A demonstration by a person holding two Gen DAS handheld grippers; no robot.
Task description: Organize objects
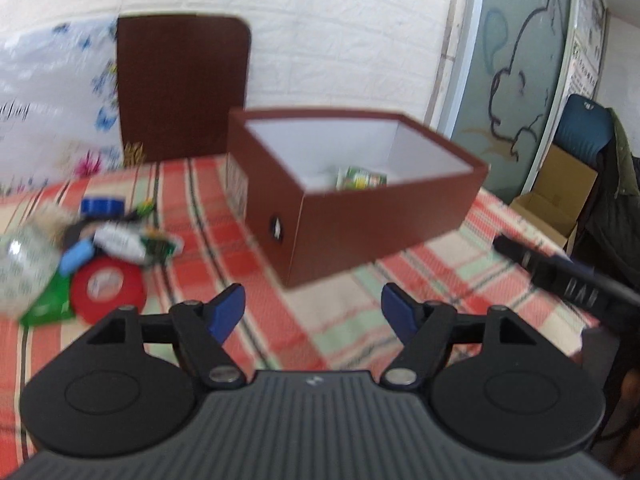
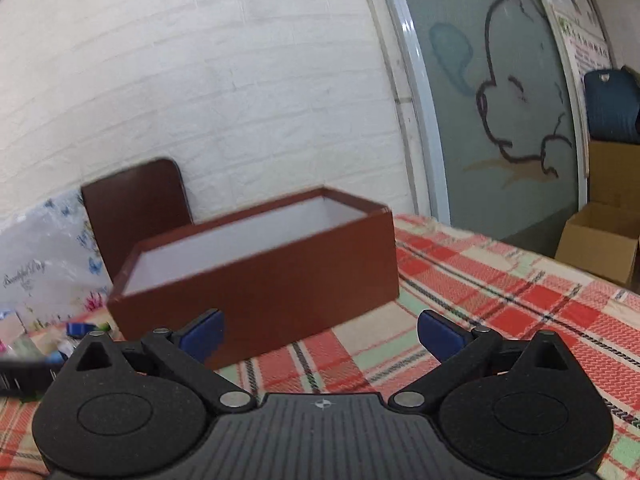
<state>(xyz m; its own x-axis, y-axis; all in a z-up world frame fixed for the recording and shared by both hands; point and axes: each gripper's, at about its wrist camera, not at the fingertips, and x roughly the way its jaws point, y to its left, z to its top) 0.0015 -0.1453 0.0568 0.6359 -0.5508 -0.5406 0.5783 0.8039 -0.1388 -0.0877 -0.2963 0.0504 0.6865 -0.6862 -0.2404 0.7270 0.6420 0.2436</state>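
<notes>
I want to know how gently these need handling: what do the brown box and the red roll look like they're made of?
The brown box looks like rigid paperboard with a matte brown wrap and a white lining: it has thin straight walls and crisp folded corners. The red roll looks like glossy plastic tape wound on a pale core, judging by its sheen, though blur leaves that uncertain.

Blurred white letters, roughly "DAB", on black gripper arm [image 1: 576,280], cursive script on translucent butterfly-print plastic bag [image 2: 36,264] unreadable
</notes>
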